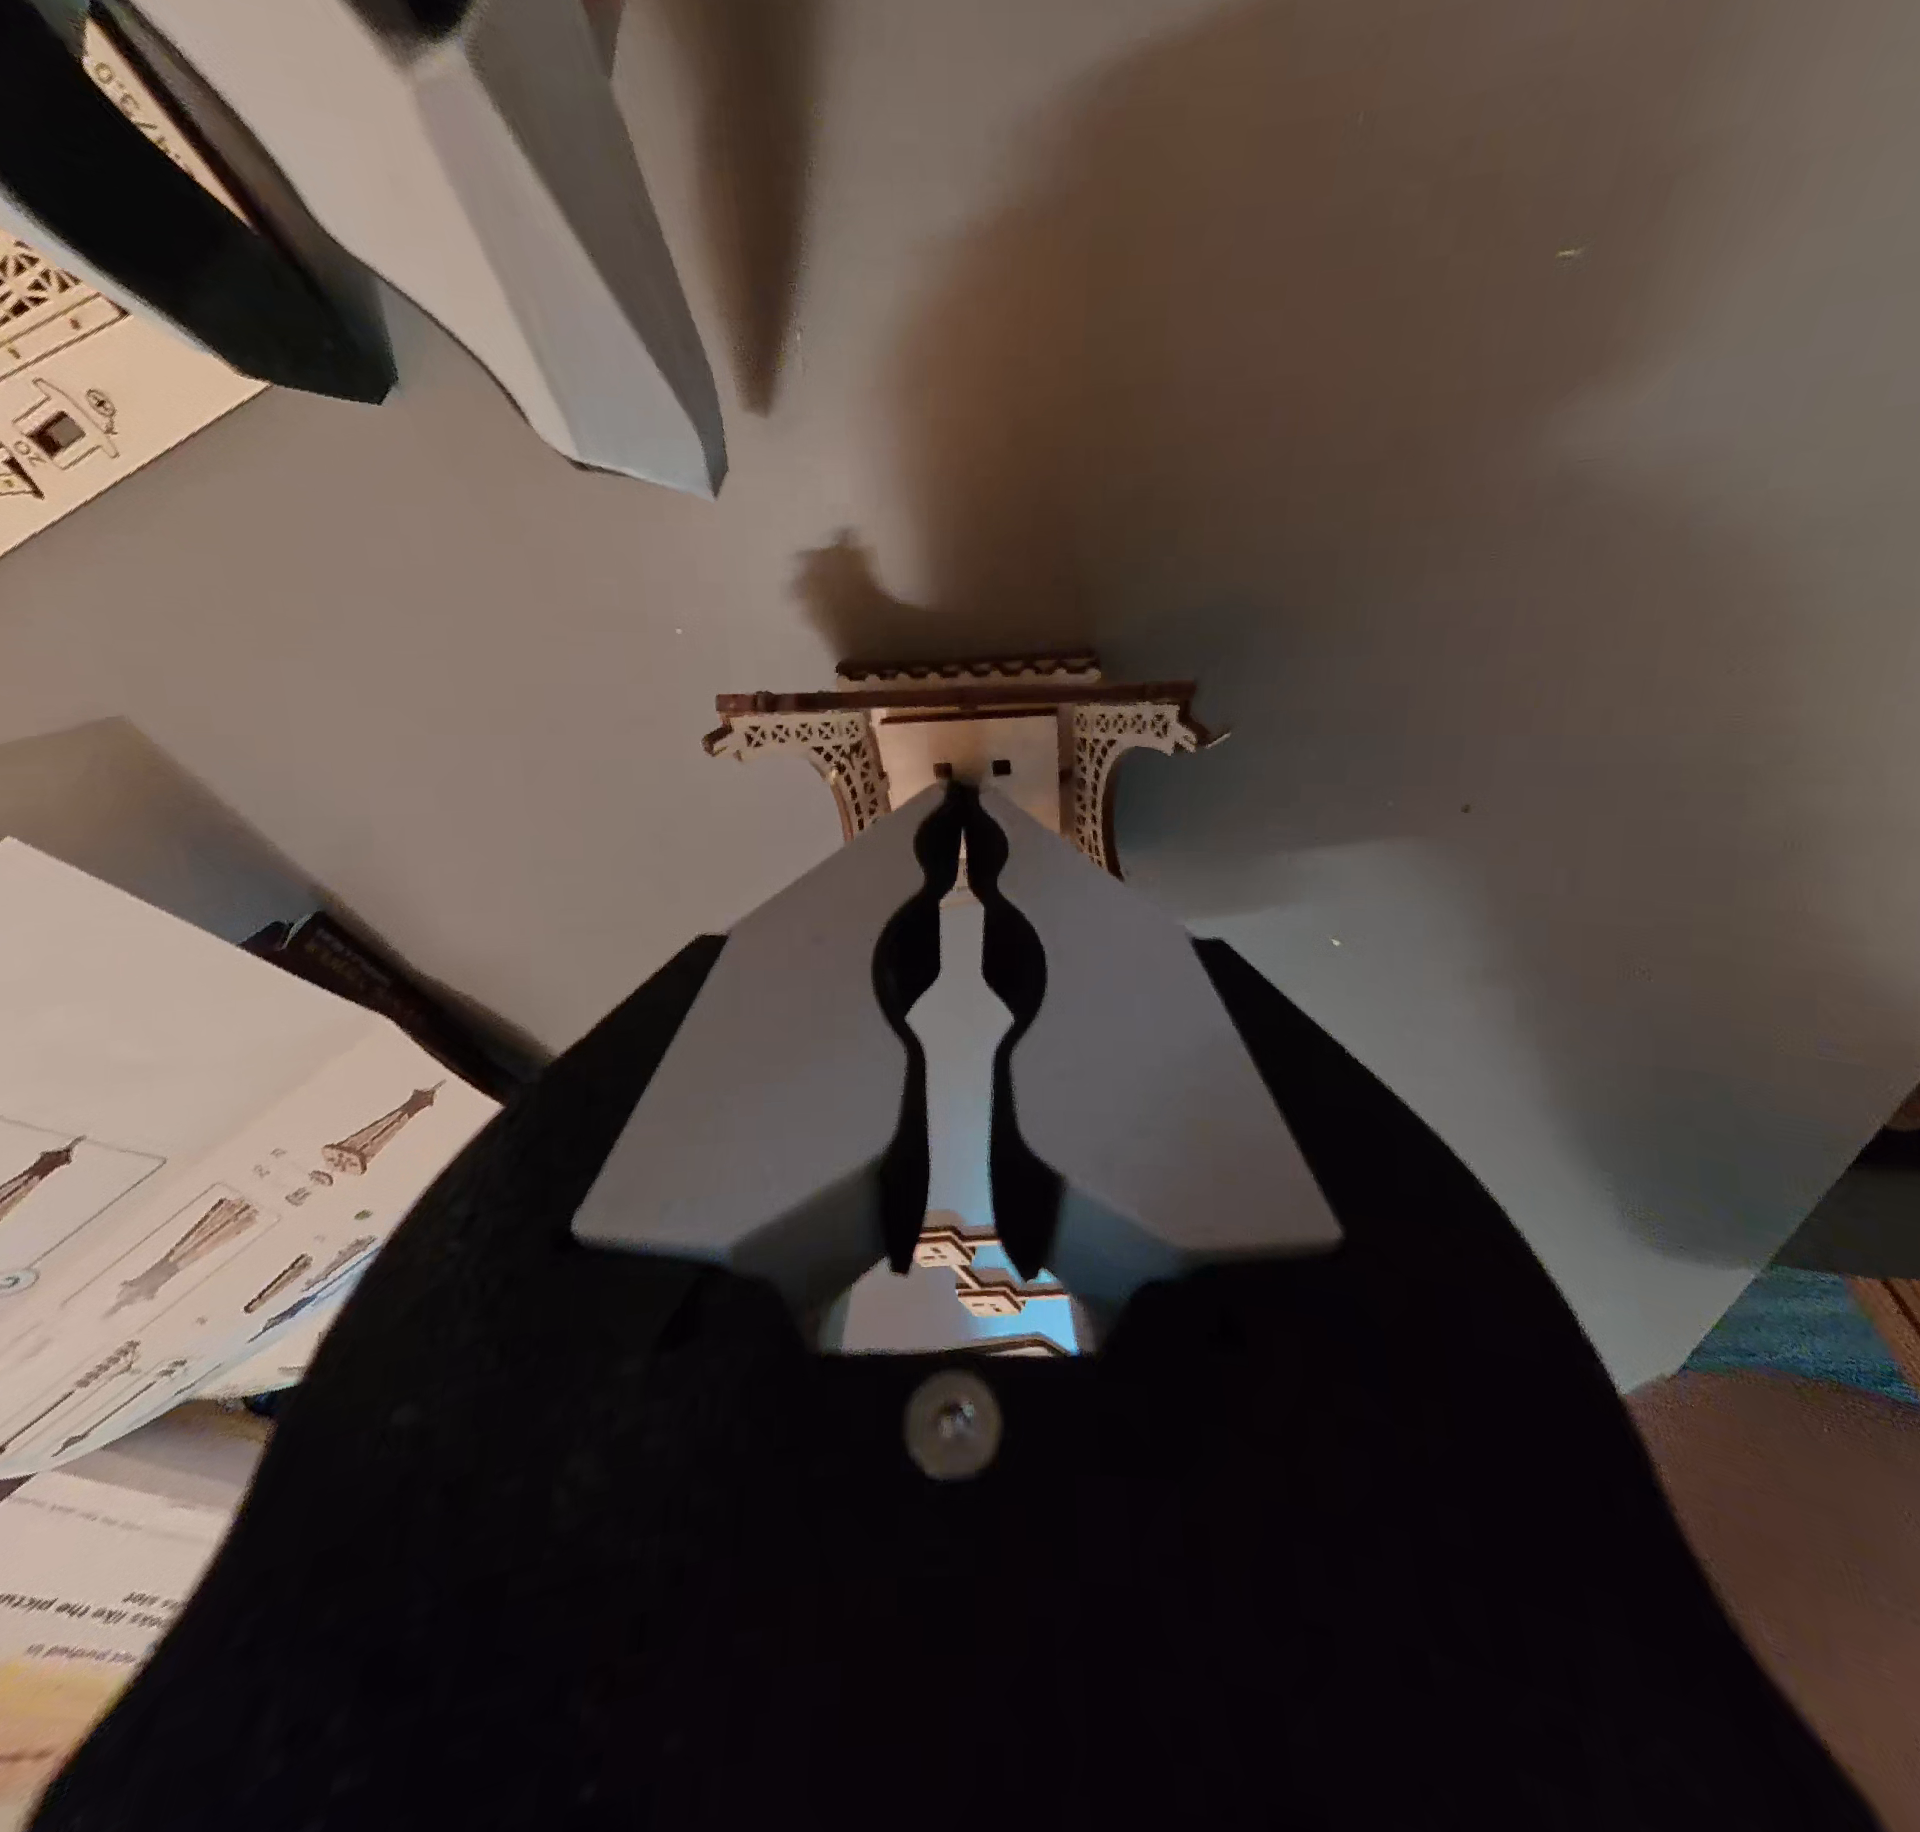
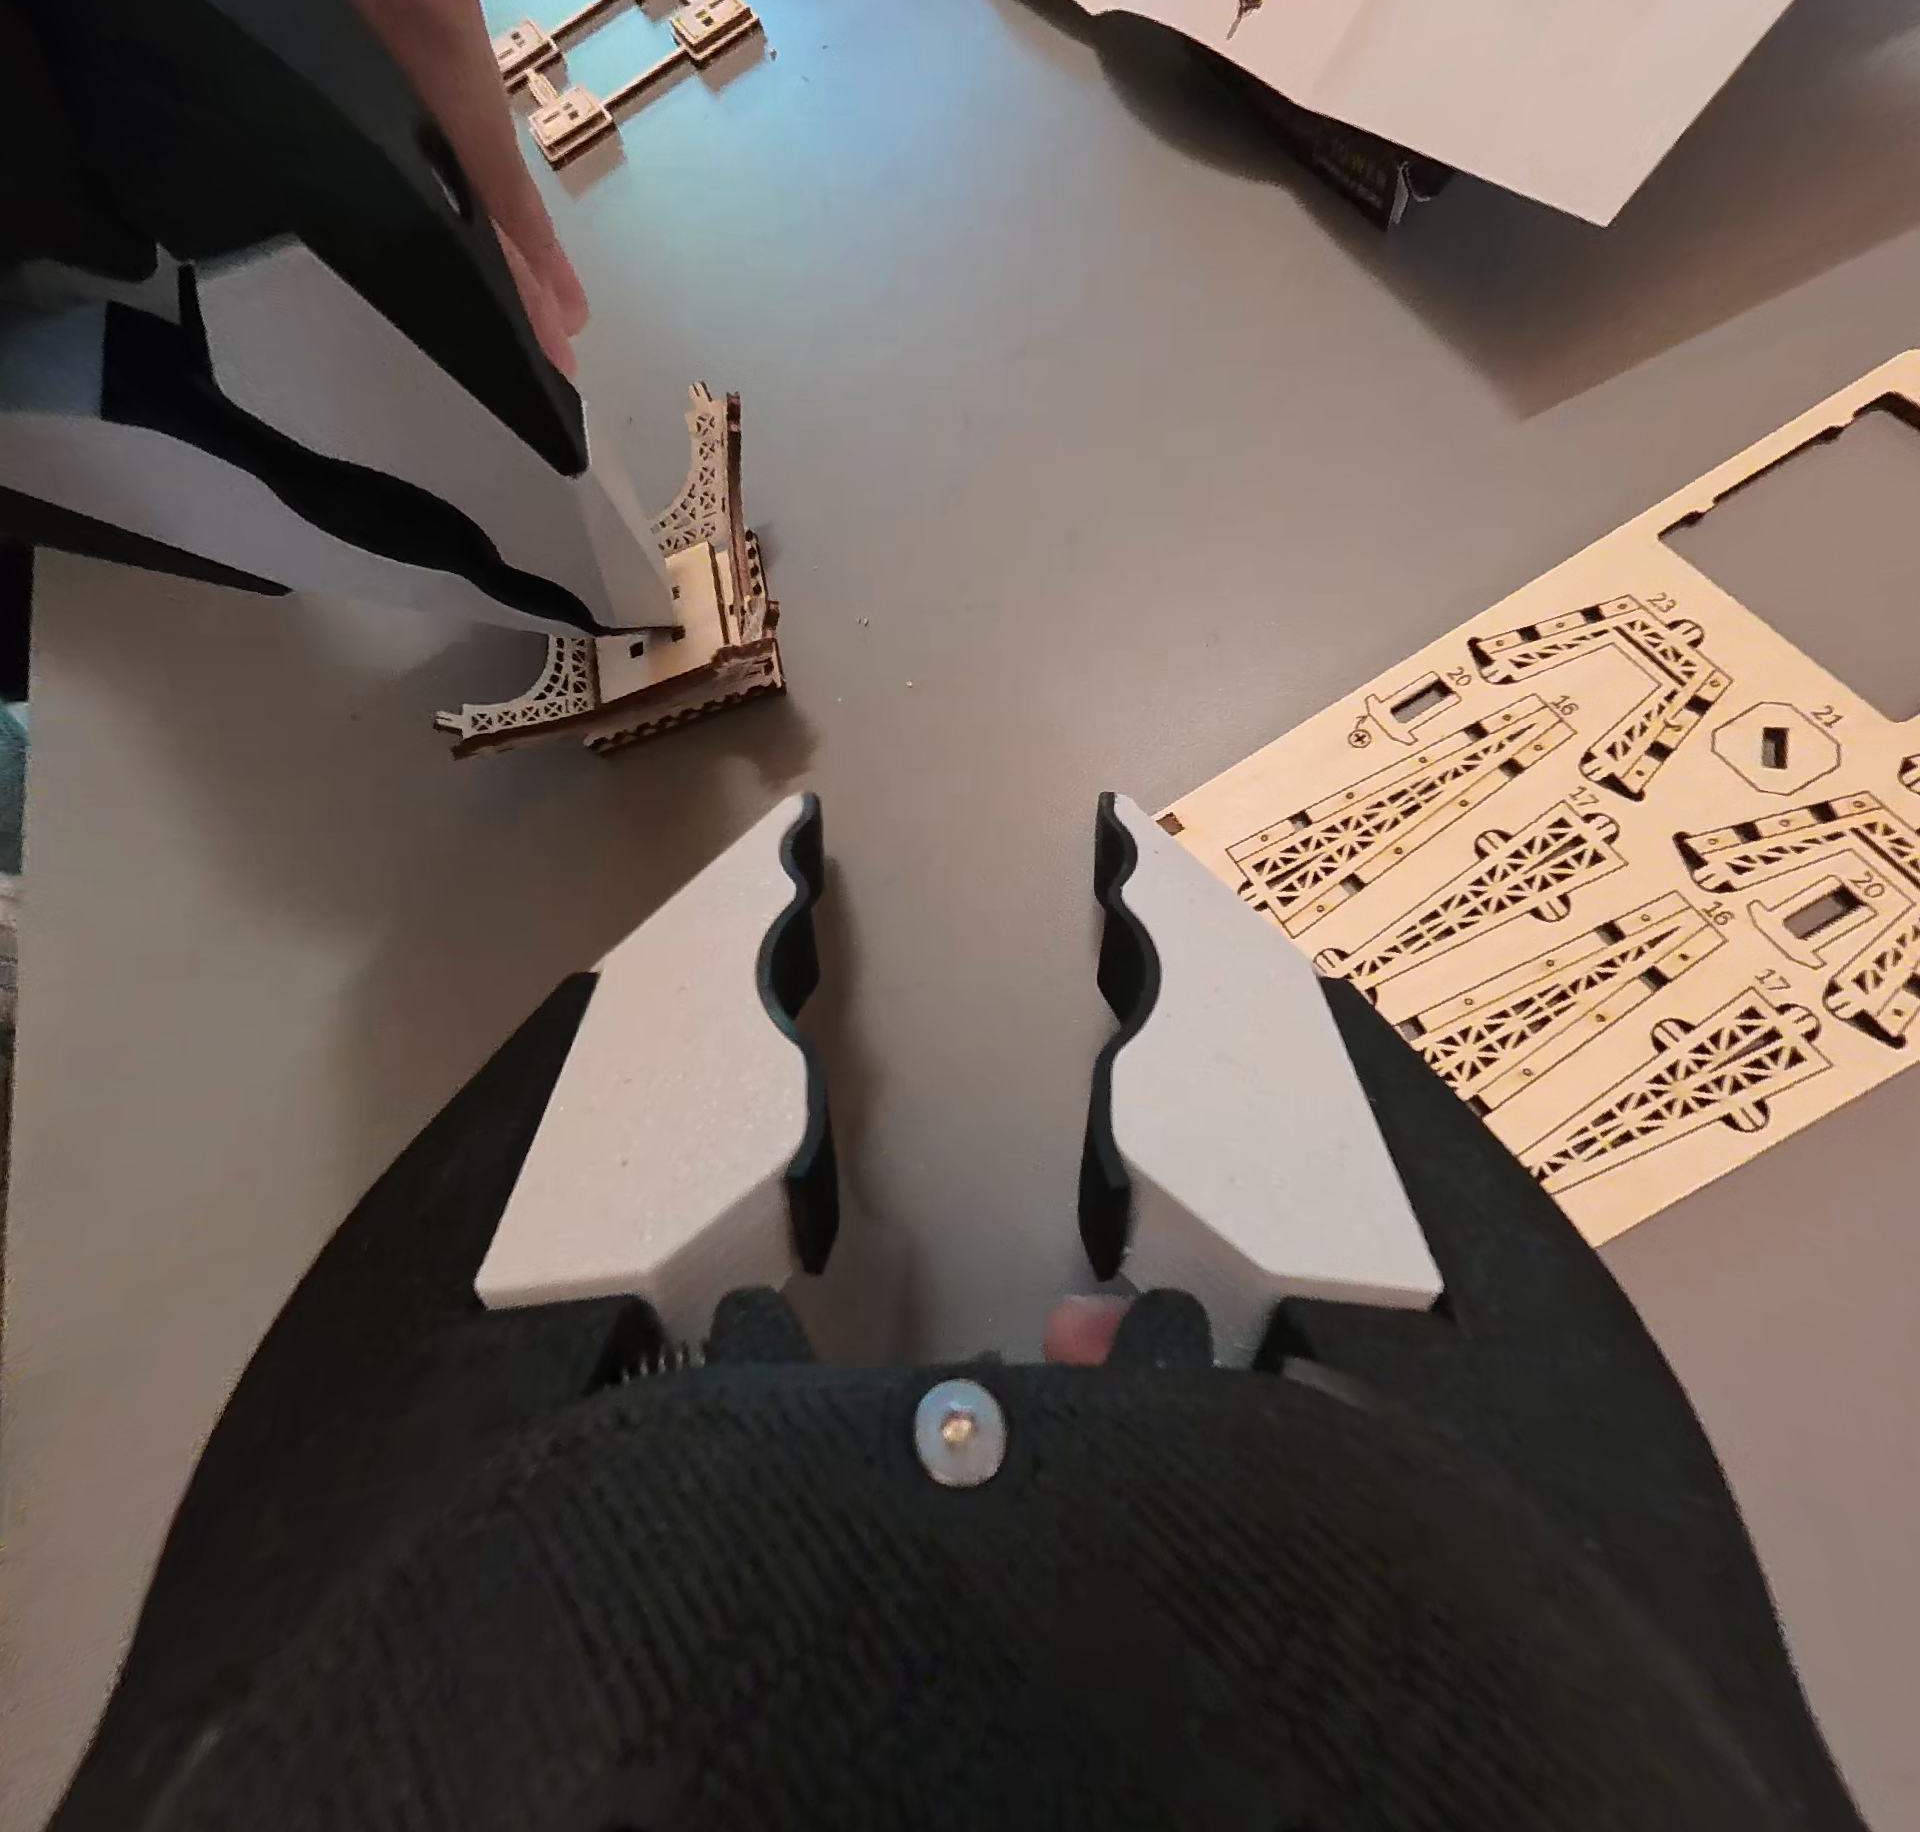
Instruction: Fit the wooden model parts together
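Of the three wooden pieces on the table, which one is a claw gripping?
The assembled tower base: the left claw is shut on its plate. The square frame and flat parts sheet lie untouched.

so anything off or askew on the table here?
Only the wooden tower base: it lies tipped over, lattice legs pointing sideways, with the left gripper pinched on its plate. The right gripper is open and empty. The parts sheet lies flat.

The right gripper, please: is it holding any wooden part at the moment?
No, the right gripper is open, with only bare grey table showing between its fingers.
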